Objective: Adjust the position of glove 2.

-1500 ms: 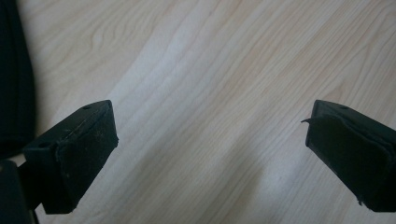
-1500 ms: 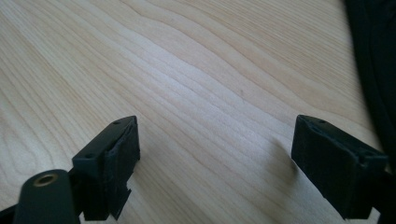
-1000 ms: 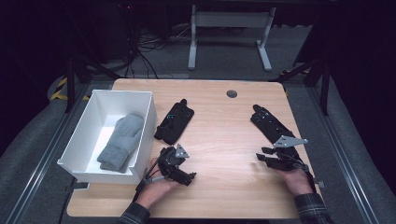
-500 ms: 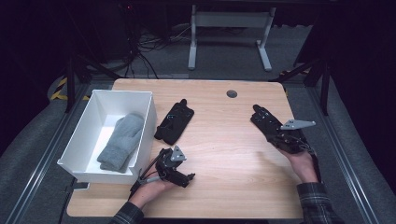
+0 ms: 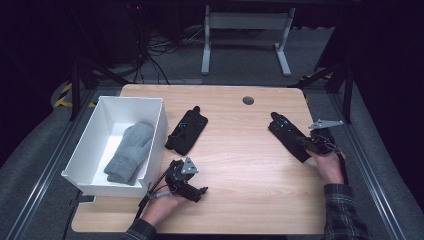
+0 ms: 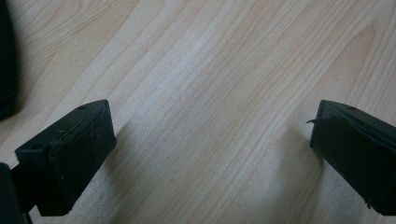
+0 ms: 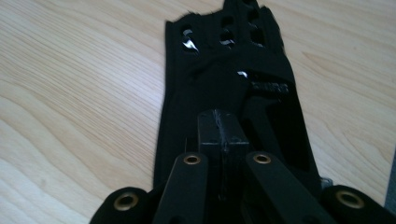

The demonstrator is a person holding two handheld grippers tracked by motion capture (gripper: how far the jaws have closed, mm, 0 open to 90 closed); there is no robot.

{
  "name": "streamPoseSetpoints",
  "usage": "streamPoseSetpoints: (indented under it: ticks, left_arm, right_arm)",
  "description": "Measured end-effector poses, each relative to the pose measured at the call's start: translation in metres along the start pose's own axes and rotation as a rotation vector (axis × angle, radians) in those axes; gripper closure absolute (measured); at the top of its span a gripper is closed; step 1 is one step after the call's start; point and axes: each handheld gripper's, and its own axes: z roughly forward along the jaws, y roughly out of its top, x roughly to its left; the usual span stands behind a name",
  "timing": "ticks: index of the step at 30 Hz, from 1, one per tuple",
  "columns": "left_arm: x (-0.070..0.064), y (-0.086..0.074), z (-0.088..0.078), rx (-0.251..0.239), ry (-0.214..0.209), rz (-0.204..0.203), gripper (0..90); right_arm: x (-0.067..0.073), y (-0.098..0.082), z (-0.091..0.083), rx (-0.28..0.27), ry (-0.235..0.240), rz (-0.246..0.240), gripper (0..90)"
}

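Well left of the right claw (image 5: 302,142) lay a second black glove (image 5: 186,131) beside a white bin (image 5: 152,145) holding a grey mitten (image 5: 129,152), with bare bench (image 5: 240,165) between and nothing blocking. The black perforated glove (image 7: 233,88) lay flat under and ahead of the right claw, whose jaws had just closed and looked shut over its cuff end, grip on fabric hard to make out. The left claw (image 6: 210,140) sat wide open over bare wood.
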Motion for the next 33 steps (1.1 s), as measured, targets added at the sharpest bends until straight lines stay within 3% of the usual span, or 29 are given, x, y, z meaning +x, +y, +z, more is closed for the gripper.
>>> streamPoseSetpoints:
  ticks: [9,16,22,33]
  left_arm:
    - [0.001,0.000,0.000,0.000,-0.003,0.008,0.5]
    - [0.001,0.000,0.000,-0.001,-0.005,0.007,0.5]
    - [0.001,0.000,0.000,-0.001,-0.008,0.008,0.4]
    - [0.002,0.001,0.000,0.003,-0.012,0.011,0.4]
  right_arm:
    - [-0.013,-0.003,0.006,0.000,-0.044,0.019,90.0]
    - [-0.018,-0.006,0.013,0.022,-0.021,0.031,90.0]
    - [-0.010,-0.007,0.011,0.035,-0.004,0.009,90.0]
    - [0.021,-0.010,0.004,0.066,0.065,-0.054,90.0]
